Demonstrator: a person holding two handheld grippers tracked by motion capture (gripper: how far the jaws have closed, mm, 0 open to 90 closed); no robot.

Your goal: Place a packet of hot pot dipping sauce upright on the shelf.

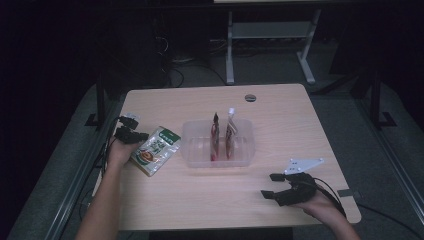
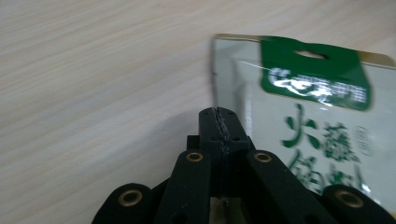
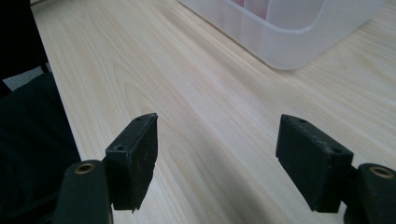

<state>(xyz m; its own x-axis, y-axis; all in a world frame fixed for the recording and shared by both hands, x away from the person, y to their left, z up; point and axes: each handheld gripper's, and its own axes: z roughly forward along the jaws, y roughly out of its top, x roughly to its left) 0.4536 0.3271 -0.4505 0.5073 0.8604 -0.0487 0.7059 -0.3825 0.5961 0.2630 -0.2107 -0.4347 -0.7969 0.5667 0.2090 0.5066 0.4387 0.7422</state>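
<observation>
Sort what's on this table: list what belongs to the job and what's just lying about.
Belongs to the job:
- green-and-white packet, lying flat by the shut left gripper
- clear bin
- two packets standing in the bin
- open right gripper

Just lying about:
- round grommet in the table

bare desk [image 1: 210,200] along near edge, clear tub [image 1: 218,144] with upright packets [image 1: 222,134] blocks centre, flat pouch [image 1: 156,150] near left edge

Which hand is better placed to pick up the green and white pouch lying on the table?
Left. The left gripper, fingers shut, sits beside the flat green-and-white pouch; the right gripper, fingers open, waits past the clear plastic bin.
</observation>
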